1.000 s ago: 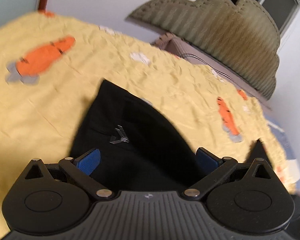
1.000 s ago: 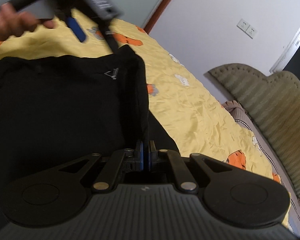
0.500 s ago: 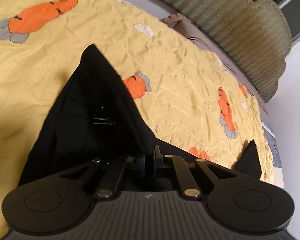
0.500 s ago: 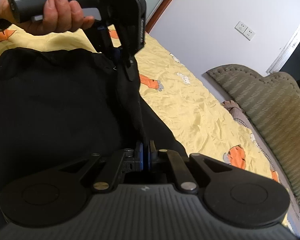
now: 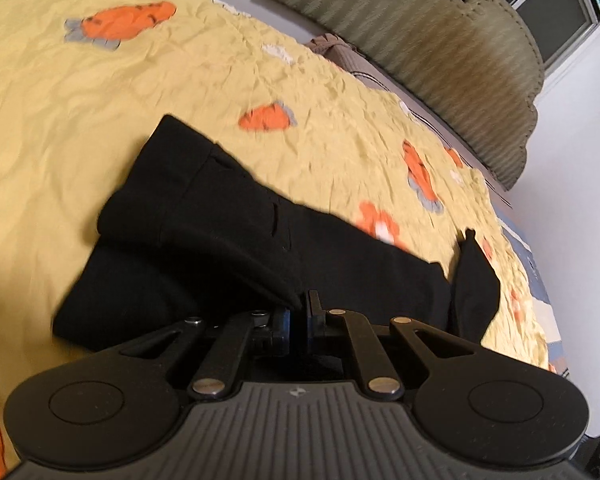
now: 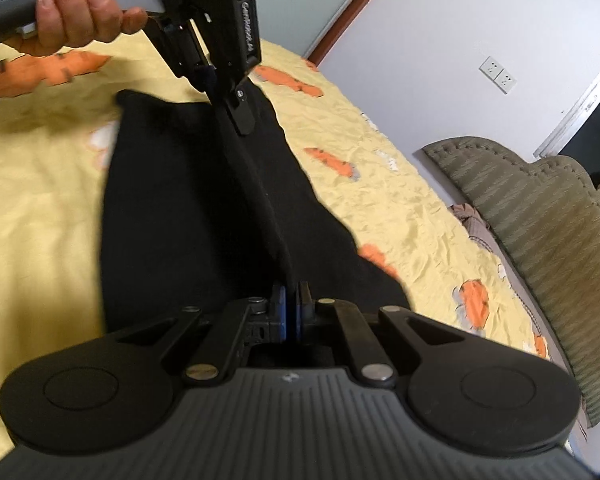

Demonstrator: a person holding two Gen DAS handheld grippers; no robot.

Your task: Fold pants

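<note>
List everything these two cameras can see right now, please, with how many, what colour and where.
black fabric pants: one, black, lying partly folded on the bed, one edge lifted and stretched between the two grippers
yellow carrot-print bedspread: one, yellow with orange carrots, covering the bed under the pants
olive padded headboard: one, olive green, at the far end of the bed
white wall sockets: two, white, on the wall in the right wrist view
left gripper: one, black, closed on the pants' far end
right gripper: one, black with blue pads, closed on the near end
left hand: one, gripping the grey handle of the left gripper
</note>
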